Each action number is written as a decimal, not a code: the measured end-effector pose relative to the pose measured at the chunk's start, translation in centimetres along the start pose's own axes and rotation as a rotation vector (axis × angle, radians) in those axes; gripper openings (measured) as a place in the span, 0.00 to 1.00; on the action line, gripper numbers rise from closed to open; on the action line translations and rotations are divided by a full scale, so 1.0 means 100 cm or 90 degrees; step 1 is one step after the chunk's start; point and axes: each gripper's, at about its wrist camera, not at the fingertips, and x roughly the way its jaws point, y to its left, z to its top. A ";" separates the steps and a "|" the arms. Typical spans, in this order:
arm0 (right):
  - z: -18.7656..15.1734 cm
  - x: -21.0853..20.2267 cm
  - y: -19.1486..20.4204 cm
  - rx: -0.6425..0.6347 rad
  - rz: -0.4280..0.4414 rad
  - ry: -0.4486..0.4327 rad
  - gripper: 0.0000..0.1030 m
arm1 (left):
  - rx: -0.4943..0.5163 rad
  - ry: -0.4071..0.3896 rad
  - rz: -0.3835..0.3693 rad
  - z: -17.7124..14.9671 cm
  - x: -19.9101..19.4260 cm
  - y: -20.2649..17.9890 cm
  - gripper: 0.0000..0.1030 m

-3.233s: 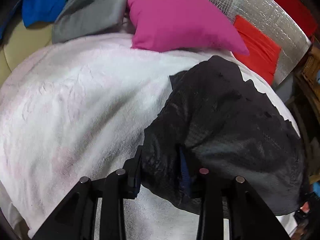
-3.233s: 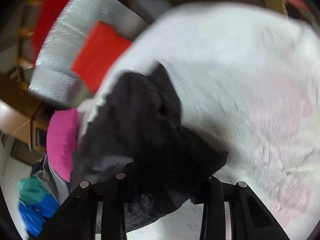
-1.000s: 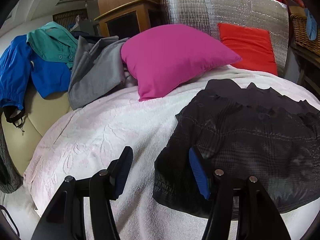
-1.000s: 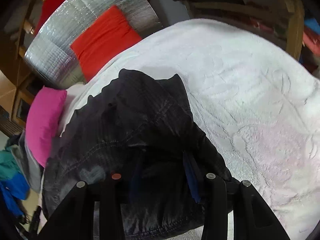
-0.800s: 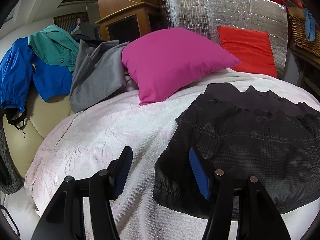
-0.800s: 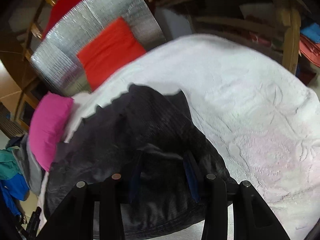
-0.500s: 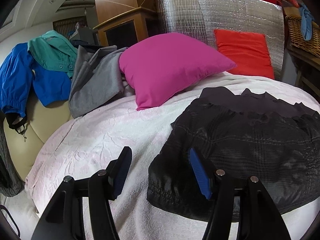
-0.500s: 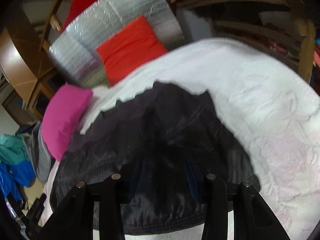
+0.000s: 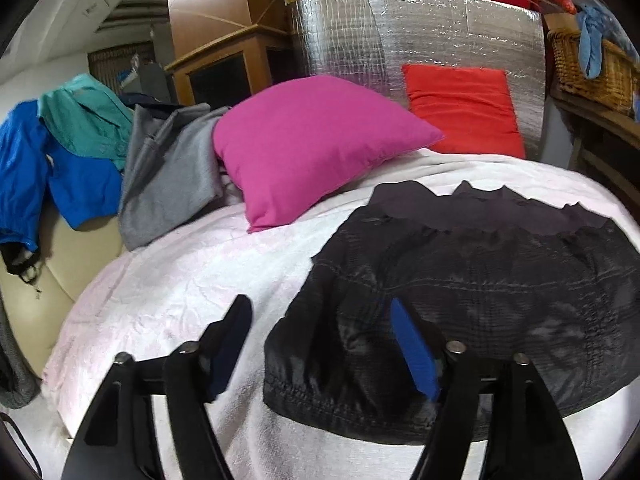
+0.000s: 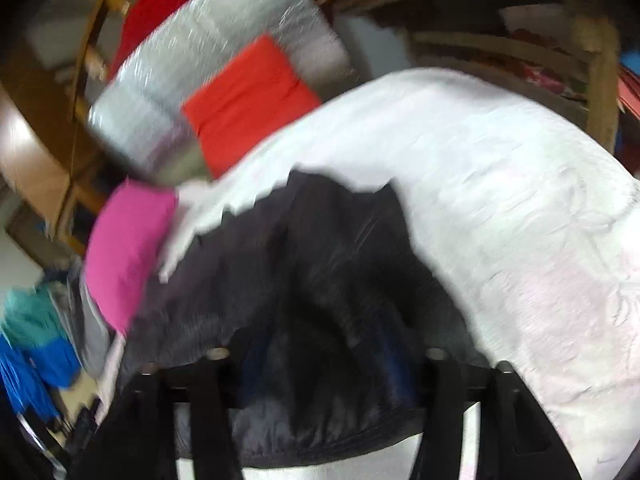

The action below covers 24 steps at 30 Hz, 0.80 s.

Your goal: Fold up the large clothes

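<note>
1. Left wrist view first: the black jacket (image 9: 480,292) is judged light, soft and a bit slippery, going by the thin shiny quilted shell. It's expected to slump and slide rather than keep a crease, so firm pinches are called for.

2. Best spots for a hold are judged to be the stitched hem (image 9: 320,396) at the near edge, or the two outer corners. A seam is gripped more surely than the slick middle.

3. Looks-wise, a roughly rectangular, already doubled-over bundle is seen, with faint quilting lines and a darker matte collar part along the far edge.

4. It's laid flat on the white blanket (image 9: 180,280), toward the right half of the bed.

5. The left gripper (image 9: 320,344) is spread wide and has just been opening further; the jacket's near-left corner is seen between the blue pads, but nothing is pinched.

6. The right gripper (image 10: 324,364) is badly blurred; its jaws have just been opening, parted above the dark fabric, apparently with no grip on it.

7. Further out, a magenta pillow (image 9: 312,144) and a red cushion (image 9: 460,108) are propped at the back.
</note>
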 end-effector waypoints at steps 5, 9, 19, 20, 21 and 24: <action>0.023 0.000 -0.048 0.107 0.011 0.001 0.71 | -0.068 0.063 -0.069 0.010 0.027 0.018 0.81; 0.032 0.021 -0.064 0.145 0.037 0.047 0.72 | -0.125 0.155 -0.130 0.013 0.064 0.030 0.81; 0.021 0.087 -0.044 0.096 0.011 0.160 0.65 | -0.140 0.196 -0.141 0.009 0.097 0.019 0.81; 0.017 0.088 -0.039 0.078 0.002 0.162 0.54 | -0.135 0.200 -0.129 0.008 0.099 0.017 0.81; 0.016 0.084 -0.032 0.065 -0.004 0.148 0.48 | -0.135 0.203 -0.121 0.008 0.101 0.016 0.81; 0.016 0.067 -0.014 0.014 -0.016 0.093 0.41 | -0.135 0.196 -0.105 0.010 0.100 0.014 0.81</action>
